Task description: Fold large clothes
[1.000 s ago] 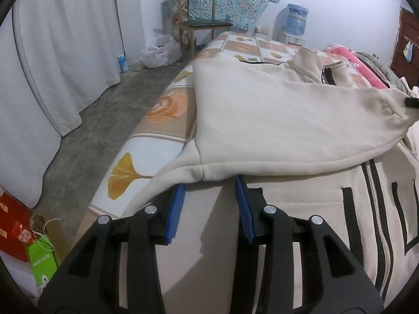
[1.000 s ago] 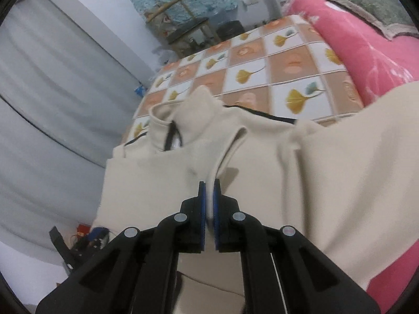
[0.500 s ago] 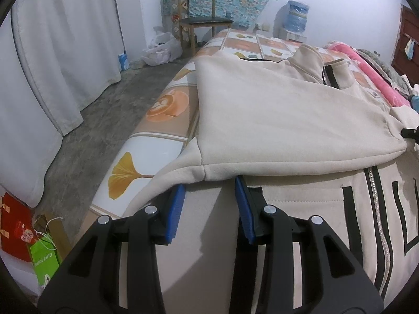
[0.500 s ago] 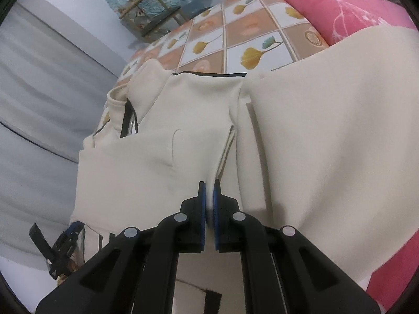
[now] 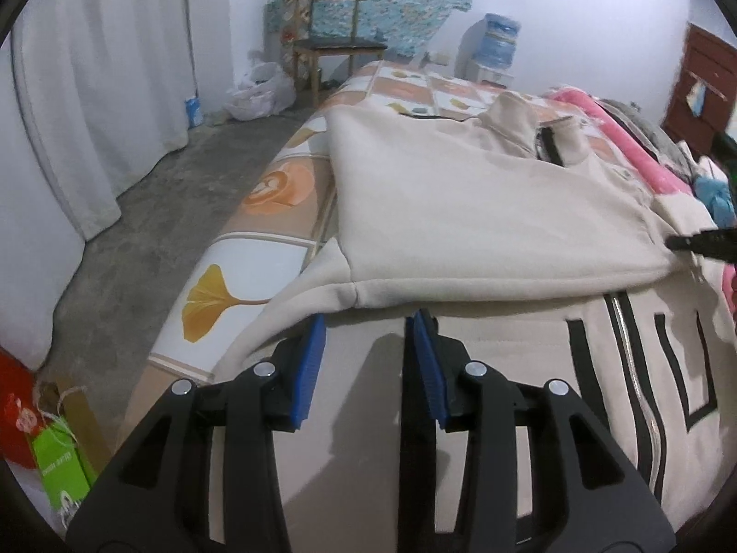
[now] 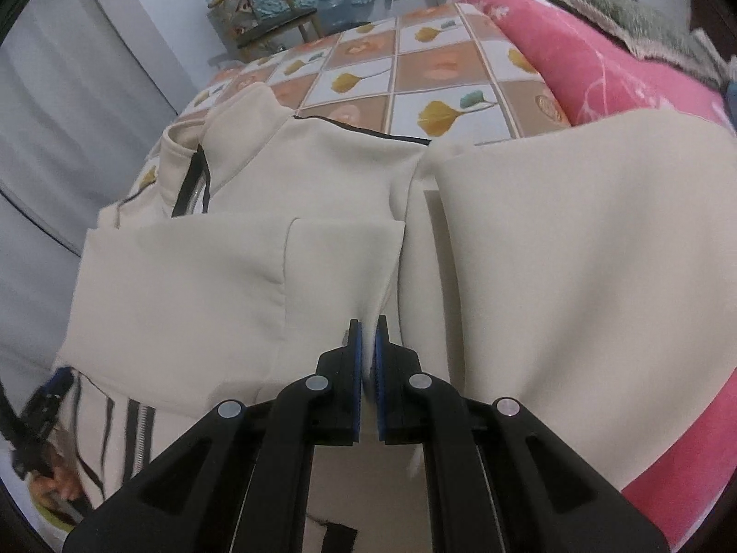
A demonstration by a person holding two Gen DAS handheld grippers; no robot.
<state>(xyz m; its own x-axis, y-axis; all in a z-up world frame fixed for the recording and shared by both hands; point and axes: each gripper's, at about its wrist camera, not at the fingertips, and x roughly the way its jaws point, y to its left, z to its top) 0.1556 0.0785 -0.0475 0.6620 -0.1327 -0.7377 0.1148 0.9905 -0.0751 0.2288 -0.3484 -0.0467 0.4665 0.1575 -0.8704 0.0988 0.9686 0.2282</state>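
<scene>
A large cream zip jacket (image 5: 460,202) with black stripes lies spread on the bed. Its left sleeve is folded across the chest. My left gripper (image 5: 368,322) is open and empty, its blue pads just short of the sleeve's folded edge (image 5: 359,292). My right gripper (image 6: 367,327) is shut on the sleeve cuff (image 6: 341,267) and holds it low over the jacket's front. The right gripper's tip shows at the right edge of the left wrist view (image 5: 704,242). The collar (image 6: 244,138) and the other sleeve (image 6: 576,249) lie beyond.
The bed has a tiled leaf-print cover (image 5: 239,276) with its edge on the left above a concrete floor (image 5: 138,230). A pink blanket (image 6: 589,60) lies on the right. A wooden chair (image 5: 336,41), white curtains (image 5: 92,92) and bags (image 5: 60,461) stand around.
My right gripper has carried the cuff down and across the jacket, and the sleeve now lies flatter on the chest. My left gripper stays open in the same place.
</scene>
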